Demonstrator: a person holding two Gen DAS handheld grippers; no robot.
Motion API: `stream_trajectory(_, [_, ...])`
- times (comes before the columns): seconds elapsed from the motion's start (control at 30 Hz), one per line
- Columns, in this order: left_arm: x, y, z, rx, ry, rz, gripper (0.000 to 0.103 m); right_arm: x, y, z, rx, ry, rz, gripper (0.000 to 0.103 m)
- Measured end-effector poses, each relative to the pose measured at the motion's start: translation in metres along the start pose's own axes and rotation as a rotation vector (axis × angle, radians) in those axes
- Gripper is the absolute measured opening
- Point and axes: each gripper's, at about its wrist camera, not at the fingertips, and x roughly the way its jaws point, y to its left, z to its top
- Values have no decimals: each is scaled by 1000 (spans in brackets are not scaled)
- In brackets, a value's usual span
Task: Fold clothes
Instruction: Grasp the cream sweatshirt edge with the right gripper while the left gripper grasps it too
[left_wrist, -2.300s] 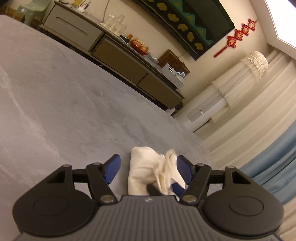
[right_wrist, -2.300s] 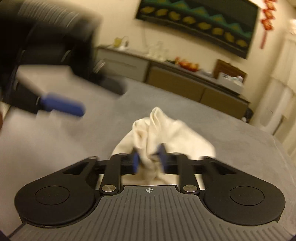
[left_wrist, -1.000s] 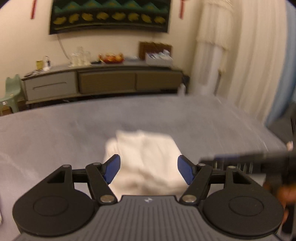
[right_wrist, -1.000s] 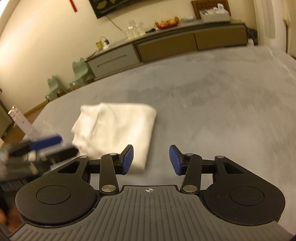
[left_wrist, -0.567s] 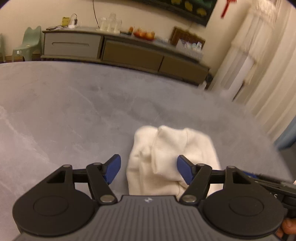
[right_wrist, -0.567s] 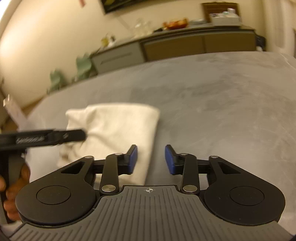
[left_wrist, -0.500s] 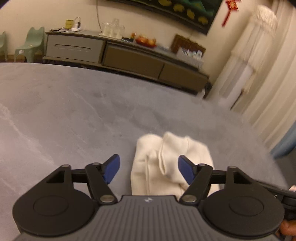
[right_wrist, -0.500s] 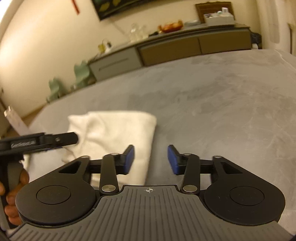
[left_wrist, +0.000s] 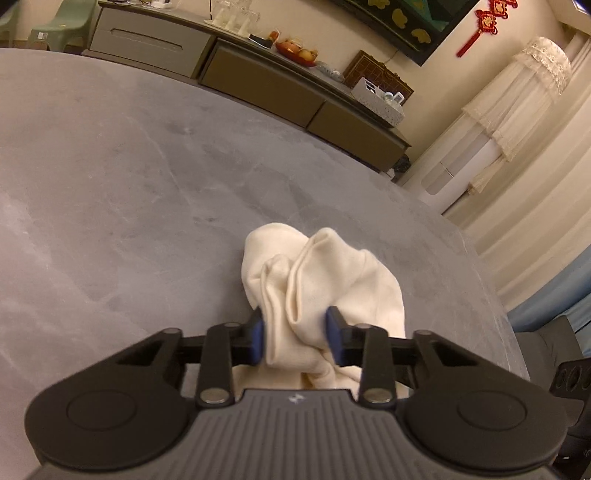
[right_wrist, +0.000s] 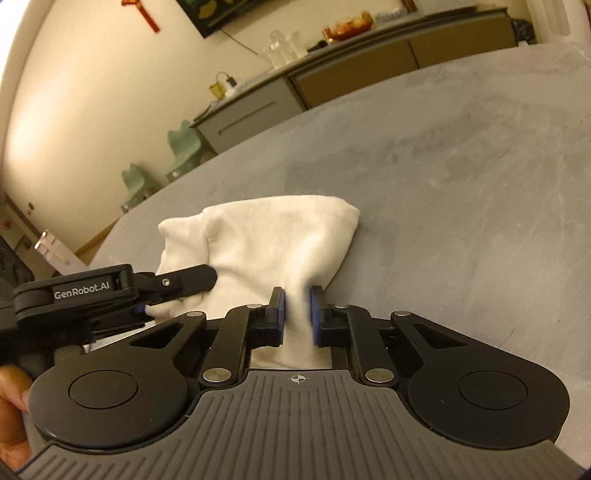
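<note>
A cream-white folded garment (left_wrist: 332, 280) lies on the grey table (left_wrist: 129, 177), near its edge. My left gripper (left_wrist: 295, 341) is shut on the garment's near bunched edge, with cloth pinched between the blue pads. In the right wrist view the garment (right_wrist: 273, 236) lies ahead, and my right gripper (right_wrist: 297, 314) is shut on its near right corner. The left gripper (right_wrist: 147, 291) shows there too, at the left, gripping the garment's left end. A hand holds it at the lower left.
A long sideboard (left_wrist: 258, 81) with glasses, fruit and boxes stands against the far wall. Pale green chairs (right_wrist: 140, 181) stand beyond the table. White curtains (left_wrist: 517, 110) hang at the right. The table edge (left_wrist: 491, 295) curves close to the garment's right.
Both grippers were open over the flat garment. Both have closed on its near edge, and the cloth has bunched up between the pads.
</note>
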Motion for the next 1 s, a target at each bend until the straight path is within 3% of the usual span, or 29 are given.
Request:
stream_trajectory(0.27, [-55, 19, -11, -47, -92, 49, 27, -9, 56, -6, -130, -27, 68, 11])
stream_trajectory(0.37, [-96, 45, -9, -87, -164, 91, 27, -11, 83, -10, -188, -33, 99, 11])
stream_trajectory(0.5, [-159, 86, -4, -148, -274, 158, 27, 5, 151, -10, -248, -27, 200, 10])
stream_trajectory(0.63, [-212, 130, 8, -200, -377, 271, 27, 35, 238, -9, -343, -7, 309, 9])
stream_trajectory(0.77, [-230, 170, 12, -255, -393, 370, 28, 74, 312, -22, -422, 38, 365, 9])
stream_trajectory(0.87, [-220, 203, 4, -290, -358, 418, 28, 103, 337, -37, -447, 83, 348, 9])
stream_trajectory(1.0, [-221, 228, -3, -353, -348, 363, 35, 130, 346, -56, -467, 132, 309, 9])
